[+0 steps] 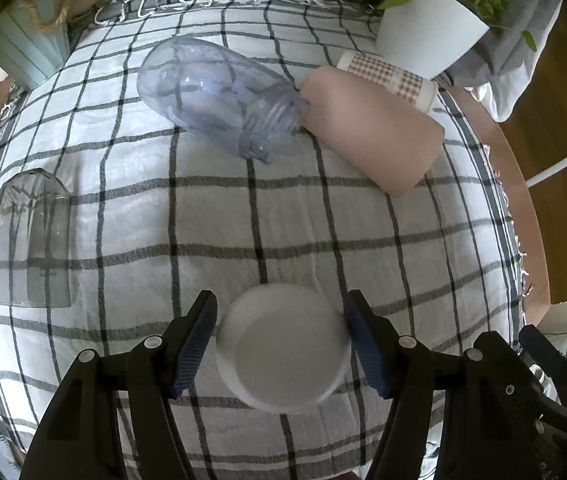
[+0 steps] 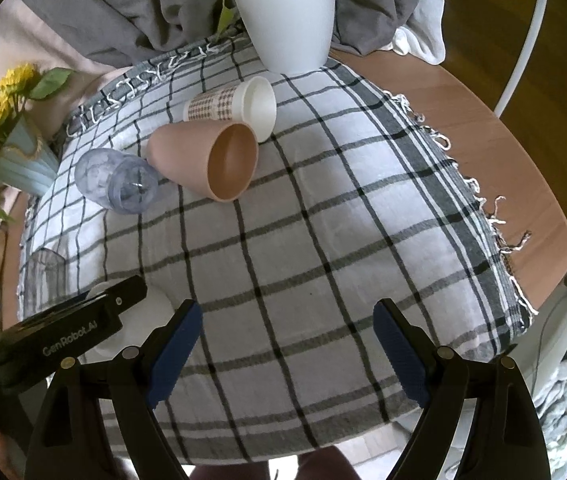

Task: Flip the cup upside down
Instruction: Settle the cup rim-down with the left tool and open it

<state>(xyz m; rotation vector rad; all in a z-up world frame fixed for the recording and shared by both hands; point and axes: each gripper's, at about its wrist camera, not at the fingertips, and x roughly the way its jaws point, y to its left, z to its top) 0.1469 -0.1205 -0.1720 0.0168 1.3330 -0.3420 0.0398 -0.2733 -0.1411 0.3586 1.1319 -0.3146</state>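
Note:
A white cup (image 1: 283,348) stands upside down on the checked cloth (image 1: 283,216), its flat base facing up. My left gripper (image 1: 281,342) is open, its blue pads on either side of the cup with a small gap on each side. In the right wrist view the white cup (image 2: 151,312) shows partly behind the left gripper's black body (image 2: 79,328). My right gripper (image 2: 287,348) is open and empty above bare cloth near the front edge.
A clear glass (image 1: 31,240) stands upside down at the left. A clear plastic bottle (image 1: 219,100), a pink cup (image 1: 371,136) and a patterned paper cup (image 1: 387,74) lie on their sides at the back. A white plant pot (image 1: 427,36) and a blue vase (image 1: 23,52) stand at the back corners.

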